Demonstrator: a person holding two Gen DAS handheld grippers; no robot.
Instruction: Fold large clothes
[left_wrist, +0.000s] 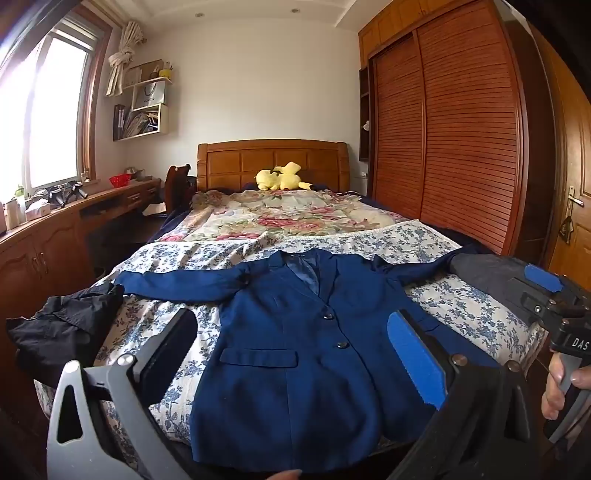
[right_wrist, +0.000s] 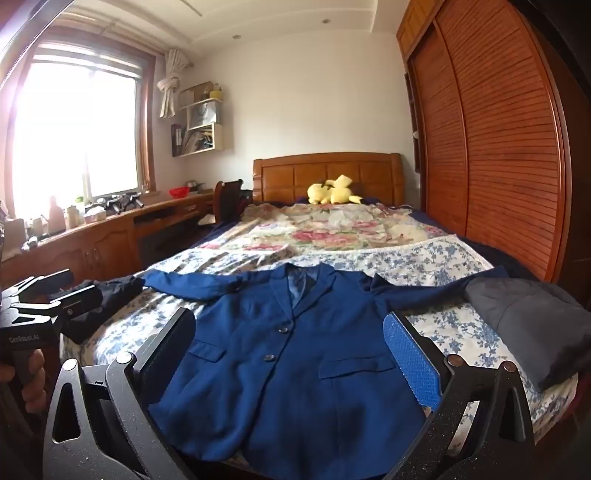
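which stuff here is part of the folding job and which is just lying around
Job: blue jacket, left gripper, right gripper, both open.
Lying about: black garment, grey garment, yellow plush toy, red bowl.

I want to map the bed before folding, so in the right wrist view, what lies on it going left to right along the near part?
Black garment → blue blazer, spread flat with its front buttoned → grey garment at the bed's right edge, lying over the end of the blazer's sleeve.
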